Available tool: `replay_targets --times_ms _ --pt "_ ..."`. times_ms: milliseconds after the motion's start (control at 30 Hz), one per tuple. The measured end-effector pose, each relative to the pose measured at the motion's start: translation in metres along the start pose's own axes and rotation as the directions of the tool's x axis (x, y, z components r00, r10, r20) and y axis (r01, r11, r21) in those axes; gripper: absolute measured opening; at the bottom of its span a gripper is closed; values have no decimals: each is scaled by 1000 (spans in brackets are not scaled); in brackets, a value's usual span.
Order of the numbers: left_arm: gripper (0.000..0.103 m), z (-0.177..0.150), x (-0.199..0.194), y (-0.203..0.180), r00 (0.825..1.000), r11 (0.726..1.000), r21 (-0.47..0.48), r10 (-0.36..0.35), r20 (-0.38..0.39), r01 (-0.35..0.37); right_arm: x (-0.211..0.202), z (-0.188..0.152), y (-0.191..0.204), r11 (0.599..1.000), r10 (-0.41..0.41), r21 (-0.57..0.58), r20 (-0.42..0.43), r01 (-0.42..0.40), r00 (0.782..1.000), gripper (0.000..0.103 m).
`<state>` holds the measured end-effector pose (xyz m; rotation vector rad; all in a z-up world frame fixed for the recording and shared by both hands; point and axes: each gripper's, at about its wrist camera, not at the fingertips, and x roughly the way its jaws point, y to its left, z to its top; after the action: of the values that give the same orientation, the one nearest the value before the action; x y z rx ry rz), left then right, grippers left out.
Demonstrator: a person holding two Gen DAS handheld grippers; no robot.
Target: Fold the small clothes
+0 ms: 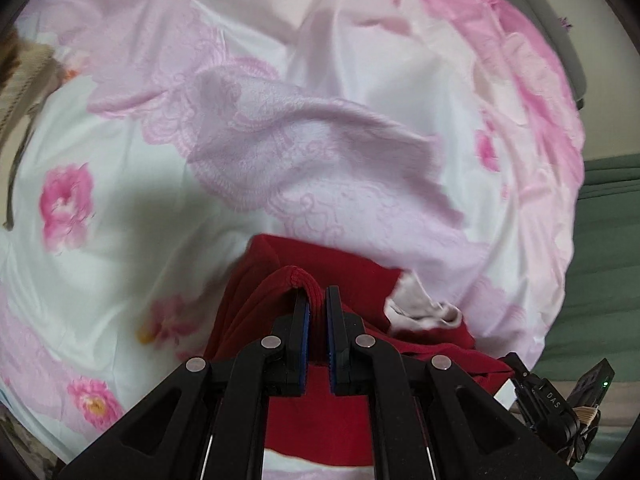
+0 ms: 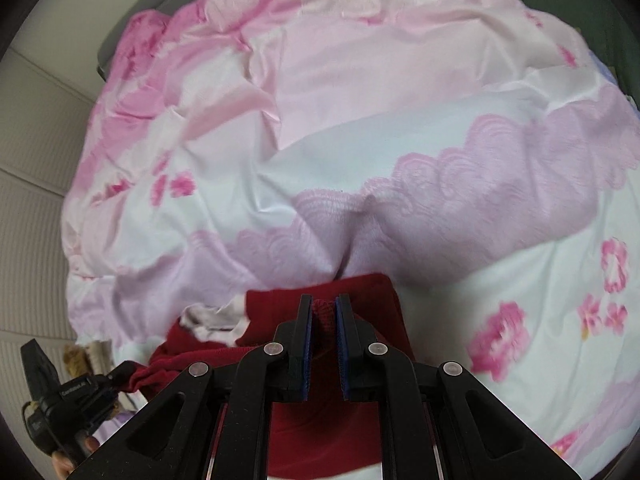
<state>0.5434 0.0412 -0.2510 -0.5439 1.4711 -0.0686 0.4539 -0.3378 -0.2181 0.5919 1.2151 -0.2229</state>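
A small dark red garment (image 1: 340, 272) with a white inner patch (image 1: 420, 308) hangs between both grippers above a pink and white floral quilt (image 1: 120, 208). My left gripper (image 1: 317, 300) is shut on a ribbed red edge of the garment. In the right wrist view, my right gripper (image 2: 323, 308) is shut on another ribbed red edge of the same garment (image 2: 360, 292). The white patch (image 2: 216, 318) shows to its left. The garment drapes down under both grippers and hides the quilt beneath.
The quilt (image 2: 360, 120) has lace-print bands and pink flowers and covers the bed. The other gripper (image 1: 560, 404) shows at the lower right of the left wrist view, and at the lower left (image 2: 68, 396) of the right wrist view. A green sheet (image 1: 608, 240) lies at the right.
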Motion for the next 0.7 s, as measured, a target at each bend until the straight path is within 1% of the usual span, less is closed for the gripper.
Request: replay_targets --times_ms 167,233,300,333,367,400,433,467,500,533,567,600,633,667,700 --pt "10 10 16 1 1000 1000 -16 -10 -25 10 27 12 5 999 -33 -40 -18 32 999 12" --pt "10 13 18 2 999 1000 -16 -6 -41 5 31 15 5 998 -46 -47 -11 45 999 14" --pt "12 12 16 0 999 1000 12 -7 -39 8 29 18 9 995 -65 -76 21 66 998 19" --pt "14 12 14 -3 999 999 32 -10 -30 11 26 20 13 991 -81 -104 30 83 996 29" --pt "19 12 11 -4 1000 998 57 -12 -22 13 24 22 16 988 -84 -128 41 89 996 41" --pt "24 11 6 -6 1000 996 93 -14 -8 14 18 23 20 983 -82 -160 61 90 995 46" --pt "44 10 -3 -9 999 990 143 1 32 -6 13 23 22 979 -78 -180 76 90 994 56" --pt "71 9 -10 -13 996 982 182 35 78 -48 6 22 24 975 -72 -203 95 90 993 63" --pt "76 5 -23 -17 981 964 234 88 171 -127 -2 20 27 967 -71 -234 117 97 991 66" --pt "77 2 -32 -21 967 944 276 117 228 -179 -9 17 30 956 -78 -272 137 113 987 69" --pt "77 -1 -36 -25 961 927 315 127 247 -203 -15 13 34 942 -84 -309 152 128 985 70" --pt "77 -9 -43 -33 959 889 404 114 261 -216 -20 10 36 929 -88 -342 161 140 983 70" --pt "77 -15 -46 -37 960 863 458 96 264 -213 -24 5 39 914 -90 -377 168 148 982 70" --pt "77 -27 -49 -46 962 812 545 73 263 -210 -28 -1 40 899 -88 -409 174 154 981 70" --pt "77 -40 -50 -55 965 749 629 53 256 -208 -29 -5 41 892 -89 -424 176 158 980 70"
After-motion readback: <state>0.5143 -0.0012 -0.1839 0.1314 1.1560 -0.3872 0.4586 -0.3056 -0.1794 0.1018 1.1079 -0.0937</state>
